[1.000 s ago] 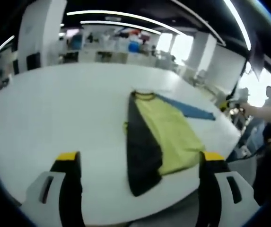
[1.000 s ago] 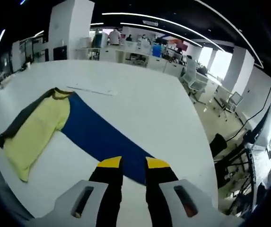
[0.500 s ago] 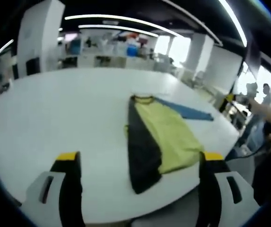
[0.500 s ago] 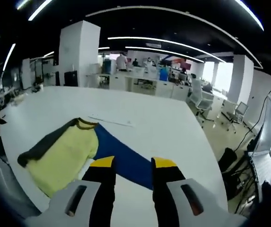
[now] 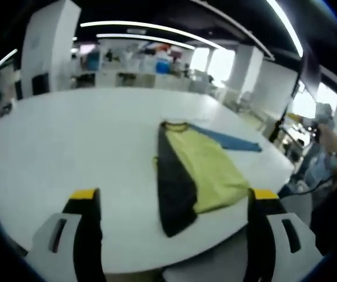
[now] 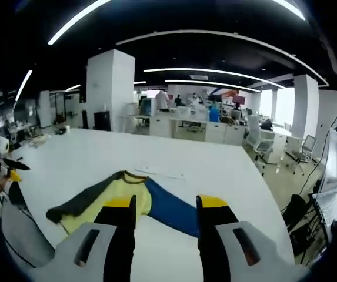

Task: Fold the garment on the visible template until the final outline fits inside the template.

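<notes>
Jaws of the left gripper (image 5: 171,197) stand wide apart and hold nothing, above the near edge of the white table (image 5: 68,135). Between them and a little beyond lies the garment (image 5: 194,173), folded, yellow with a dark sleeve along its left side, close to the near table edge. Behind it the blue template (image 5: 230,141) sticks out toward the right edge. The table surface to the left of the garment is bare and wide. In the right gripper view, the right gripper (image 6: 163,205) is raised over the table, its jaws parted with a gap, empty, and the garment (image 6: 106,197) and template (image 6: 171,208) lie just beyond them. Farther away are a white pillar (image 6: 110,88), office desks (image 6: 192,129) and chairs (image 6: 257,144).
</notes>
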### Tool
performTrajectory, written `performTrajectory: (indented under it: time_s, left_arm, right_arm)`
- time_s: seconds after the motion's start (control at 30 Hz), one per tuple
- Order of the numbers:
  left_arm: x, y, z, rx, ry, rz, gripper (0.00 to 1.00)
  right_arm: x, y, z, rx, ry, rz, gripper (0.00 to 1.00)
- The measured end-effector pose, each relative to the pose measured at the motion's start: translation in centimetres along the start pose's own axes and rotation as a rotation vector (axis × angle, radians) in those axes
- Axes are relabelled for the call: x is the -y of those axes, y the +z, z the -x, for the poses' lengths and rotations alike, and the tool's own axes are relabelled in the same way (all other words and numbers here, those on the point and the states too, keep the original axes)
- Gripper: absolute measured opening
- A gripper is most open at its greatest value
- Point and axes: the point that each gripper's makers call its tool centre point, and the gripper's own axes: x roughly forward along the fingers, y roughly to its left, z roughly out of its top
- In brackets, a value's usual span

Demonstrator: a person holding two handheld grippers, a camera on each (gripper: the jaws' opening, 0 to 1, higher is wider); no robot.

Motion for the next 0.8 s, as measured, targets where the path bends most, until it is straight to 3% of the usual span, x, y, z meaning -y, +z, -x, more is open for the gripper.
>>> performTrajectory:
  time_s: [0.07, 0.43, 0.8]
  left_arm:
    - [0.0, -0.1, 0.3, 0.0, 0.0, 0.0, 0.99]
    - [0.0, -1.2, 1.2, -0.016, -0.005, 0.001, 0.99]
    - [0.1, -2.1, 1.9, -0.032, -0.013, -0.015, 0.99]
  right_arm:
    - [-0.5, -0.2, 0.6, -0.004, 0.006, 0.025, 0.44]
    - [-1.9, -1.6, 3.6, 0.012, 0.01, -0.037, 0.57]
    - [-2.6, -3.3, 5.0, -0.003, -0.001, -0.078, 0.7]
